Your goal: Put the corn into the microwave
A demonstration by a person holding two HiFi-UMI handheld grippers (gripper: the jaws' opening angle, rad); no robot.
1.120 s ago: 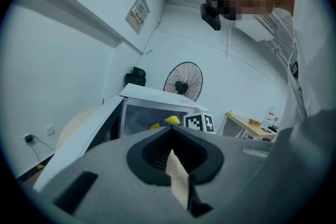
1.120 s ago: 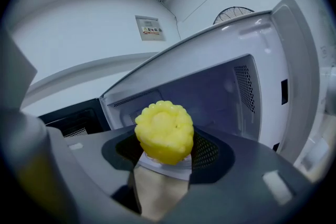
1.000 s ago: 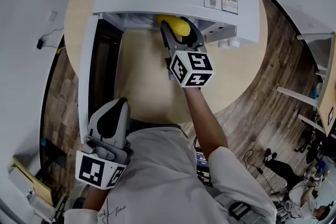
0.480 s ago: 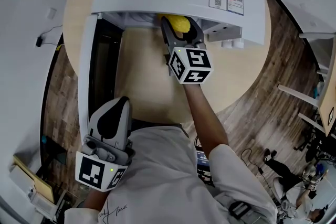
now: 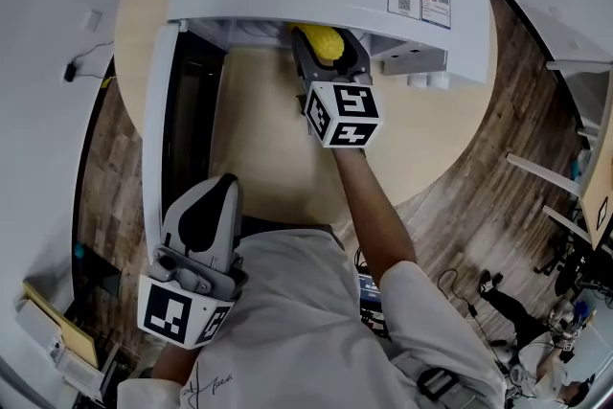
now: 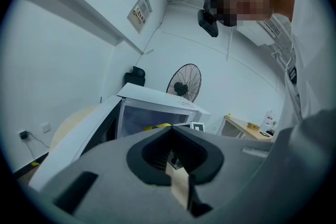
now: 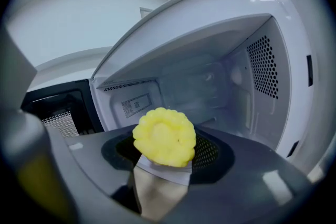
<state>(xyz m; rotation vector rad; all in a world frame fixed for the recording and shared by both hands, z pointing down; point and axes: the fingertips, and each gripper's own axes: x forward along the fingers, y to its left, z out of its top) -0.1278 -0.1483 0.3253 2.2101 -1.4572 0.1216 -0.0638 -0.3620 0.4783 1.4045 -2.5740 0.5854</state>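
Right gripper view: the right gripper (image 7: 167, 159), clamped on the corn piece (image 7: 164, 136) with its cut end toward the camera, faces the open microwave (image 7: 220, 78) cavity, which fills centre frame straight ahead.

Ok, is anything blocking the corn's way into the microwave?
Nothing visible. The door stands swung open at the left, and the microwave cavity ahead of the corn looks bare. The right gripper holds the corn right at the opening.
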